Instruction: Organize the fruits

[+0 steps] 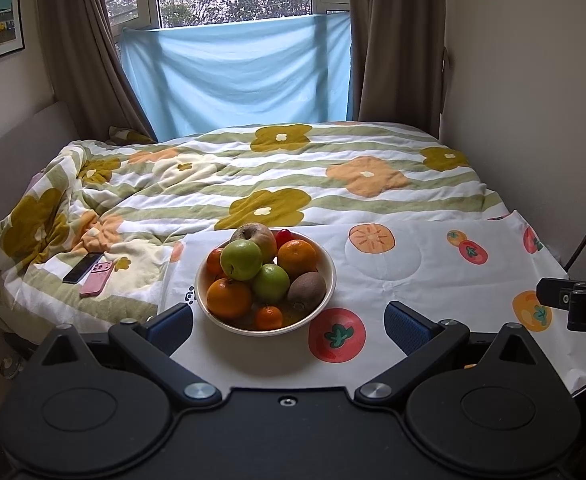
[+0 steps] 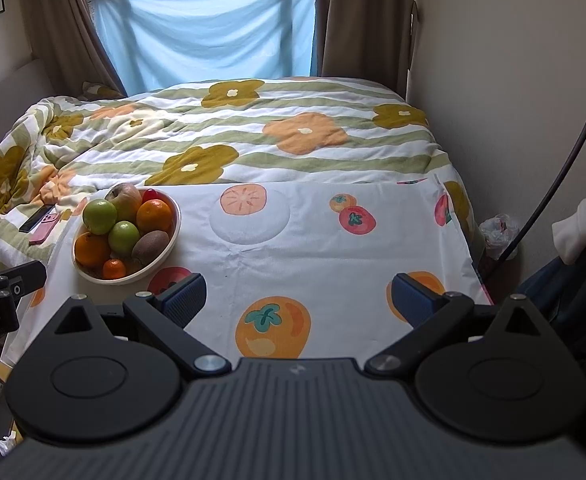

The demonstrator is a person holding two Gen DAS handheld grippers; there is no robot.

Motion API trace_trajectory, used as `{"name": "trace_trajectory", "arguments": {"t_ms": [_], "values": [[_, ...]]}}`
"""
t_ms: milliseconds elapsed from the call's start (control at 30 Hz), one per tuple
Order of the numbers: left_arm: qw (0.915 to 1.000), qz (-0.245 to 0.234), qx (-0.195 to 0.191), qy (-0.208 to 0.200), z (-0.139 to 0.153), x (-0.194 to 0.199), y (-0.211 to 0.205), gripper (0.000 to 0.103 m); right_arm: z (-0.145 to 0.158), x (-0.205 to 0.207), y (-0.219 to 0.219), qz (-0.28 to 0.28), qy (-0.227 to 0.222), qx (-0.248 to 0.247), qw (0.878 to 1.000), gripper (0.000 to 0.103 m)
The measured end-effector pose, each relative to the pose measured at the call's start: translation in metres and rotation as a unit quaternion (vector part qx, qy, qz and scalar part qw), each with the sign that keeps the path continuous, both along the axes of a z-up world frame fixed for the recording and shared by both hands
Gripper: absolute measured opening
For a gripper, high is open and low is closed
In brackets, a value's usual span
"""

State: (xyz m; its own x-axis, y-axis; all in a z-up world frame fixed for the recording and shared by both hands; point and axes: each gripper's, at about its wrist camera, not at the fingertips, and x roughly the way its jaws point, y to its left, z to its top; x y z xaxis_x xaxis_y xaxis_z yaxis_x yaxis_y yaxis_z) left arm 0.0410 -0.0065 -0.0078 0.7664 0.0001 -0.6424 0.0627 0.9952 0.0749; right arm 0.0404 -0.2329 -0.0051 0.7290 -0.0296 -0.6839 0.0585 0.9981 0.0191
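A white bowl (image 1: pixel 203 280) stands on a fruit-print cloth (image 1: pixel 413 272) and is piled with fruit: two green apples (image 1: pixel 241 259), a brownish apple (image 1: pixel 255 236), oranges (image 1: pixel 229 298), a small mandarin (image 1: pixel 268 317), a kiwi (image 1: pixel 307 290) and a red fruit (image 1: pixel 284 235). My left gripper (image 1: pixel 289 326) is open and empty, just in front of the bowl. My right gripper (image 2: pixel 299 300) is open and empty, over the cloth to the right of the bowl (image 2: pixel 173 236). In the right wrist view the green apples (image 2: pixel 100 216), kiwi (image 2: pixel 150 246) and oranges (image 2: pixel 154 216) show at left.
The cloth covers a surface against a bed with a flowered duvet (image 1: pixel 293 176). A pink phone (image 1: pixel 97 278) and a black phone (image 1: pixel 81 268) lie on the duvet left of the bowl. A wall (image 2: pixel 493 80) is at right, with a cable (image 2: pixel 549 200) and a plastic bag (image 2: pixel 499 234).
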Motion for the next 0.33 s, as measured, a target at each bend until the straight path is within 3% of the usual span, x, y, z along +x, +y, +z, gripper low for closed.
{"name": "trace_trajectory", "arguments": {"t_ms": [333], "values": [[1.0000,-0.005,-0.005,-0.005,-0.0002,0.0008,0.0028,0.103,0.0002,0.0007,-0.0005,0.001,0.000,0.000,1.000,0.103]]}}
